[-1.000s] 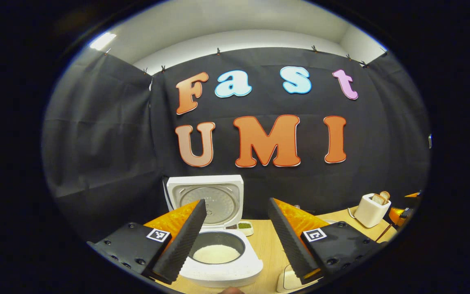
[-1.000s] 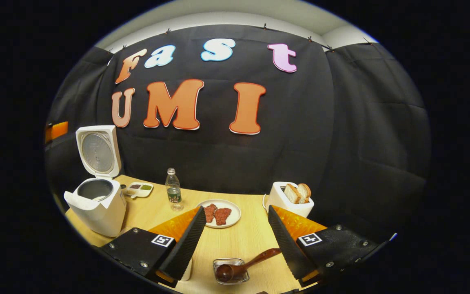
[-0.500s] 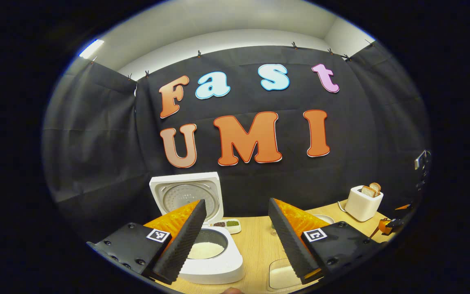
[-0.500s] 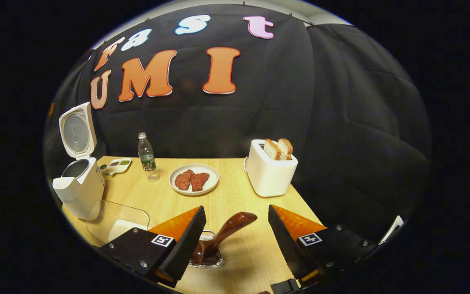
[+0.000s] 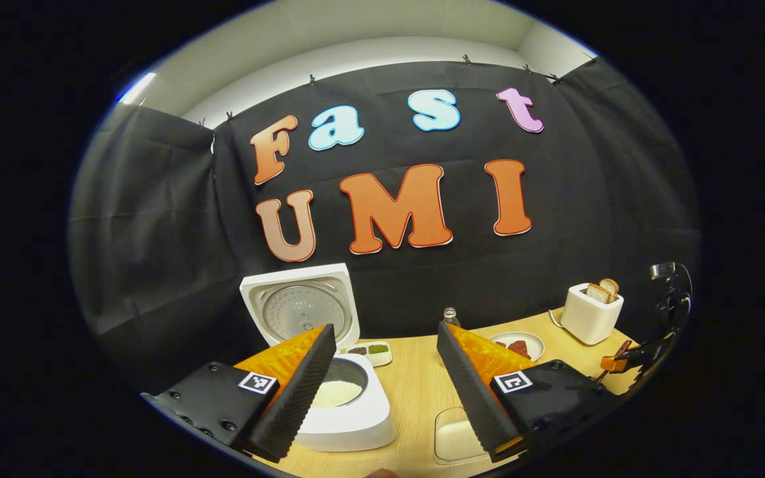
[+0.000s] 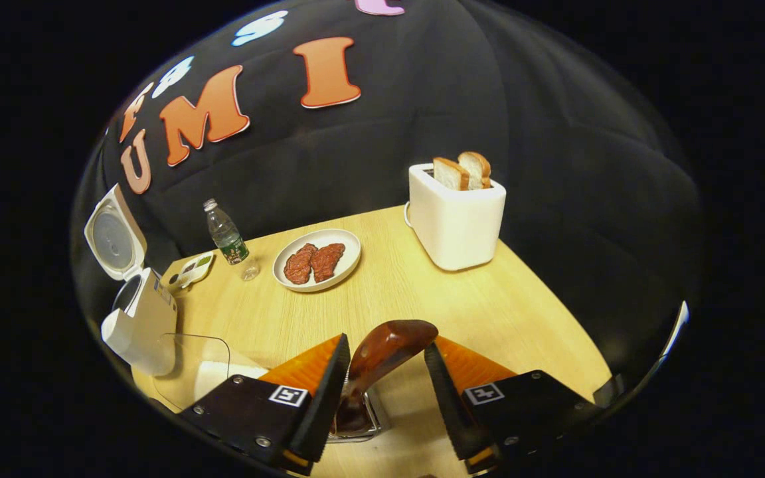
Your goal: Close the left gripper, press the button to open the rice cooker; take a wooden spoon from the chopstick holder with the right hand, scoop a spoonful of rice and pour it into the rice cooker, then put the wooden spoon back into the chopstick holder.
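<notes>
Bare table (image 6: 422,292) lies open between the plate (image 6: 317,259) and the toaster (image 6: 457,214), a wide lane. The wooden spoon (image 6: 382,348) rises between the right tongs (image 6: 382,392), with gaps either side of its handle, though touch on the left finger is hard to judge. Beside the rice cooker (image 5: 346,415), the clear container (image 5: 455,435) narrows the near edge; the left tongs (image 5: 382,392) stand apart above them.

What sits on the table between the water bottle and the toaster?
In the right gripper view, a white plate with two pieces of meat lies between the water bottle and the toaster.
</notes>
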Available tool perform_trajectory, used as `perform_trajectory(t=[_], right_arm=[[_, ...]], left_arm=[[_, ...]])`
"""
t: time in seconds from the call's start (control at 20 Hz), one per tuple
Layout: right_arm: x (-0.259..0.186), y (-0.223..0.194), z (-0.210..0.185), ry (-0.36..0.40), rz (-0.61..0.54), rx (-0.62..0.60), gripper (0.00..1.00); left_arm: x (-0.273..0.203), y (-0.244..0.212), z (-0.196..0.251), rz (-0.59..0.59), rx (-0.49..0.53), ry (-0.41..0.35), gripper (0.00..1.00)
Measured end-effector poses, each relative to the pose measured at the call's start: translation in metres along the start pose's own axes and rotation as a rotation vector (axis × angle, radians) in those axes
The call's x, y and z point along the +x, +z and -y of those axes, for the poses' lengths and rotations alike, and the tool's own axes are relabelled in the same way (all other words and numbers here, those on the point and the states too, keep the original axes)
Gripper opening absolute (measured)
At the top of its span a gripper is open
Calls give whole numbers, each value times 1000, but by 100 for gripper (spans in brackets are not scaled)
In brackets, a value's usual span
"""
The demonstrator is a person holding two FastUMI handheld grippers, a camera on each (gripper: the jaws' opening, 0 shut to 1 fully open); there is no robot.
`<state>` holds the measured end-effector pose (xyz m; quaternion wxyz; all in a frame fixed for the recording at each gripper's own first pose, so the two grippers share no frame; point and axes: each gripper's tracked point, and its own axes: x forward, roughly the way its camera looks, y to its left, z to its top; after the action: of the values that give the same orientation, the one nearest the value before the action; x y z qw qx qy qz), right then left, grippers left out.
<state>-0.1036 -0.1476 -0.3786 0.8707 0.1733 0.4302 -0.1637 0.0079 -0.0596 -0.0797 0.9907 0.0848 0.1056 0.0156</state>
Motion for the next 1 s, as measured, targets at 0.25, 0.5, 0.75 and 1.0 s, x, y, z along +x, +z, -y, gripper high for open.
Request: perform_trajectory(t=[0.25, 0.5, 0.75, 1.0], right_arm=[[7, -12, -12, 11, -44, 132, 29], [-12, -15, -15, -3, -27, 206, 18], [-44, 21, -24, -13, 80, 194, 14], [-87, 72, -67, 40, 202, 141, 14]], left_arm=[[3, 0, 4, 6, 12, -17, 100], [6, -3, -6, 14, 1, -18, 100], [11, -13, -21, 5, -27, -21, 100], [15, -29, -51, -17, -52, 17, 100]])
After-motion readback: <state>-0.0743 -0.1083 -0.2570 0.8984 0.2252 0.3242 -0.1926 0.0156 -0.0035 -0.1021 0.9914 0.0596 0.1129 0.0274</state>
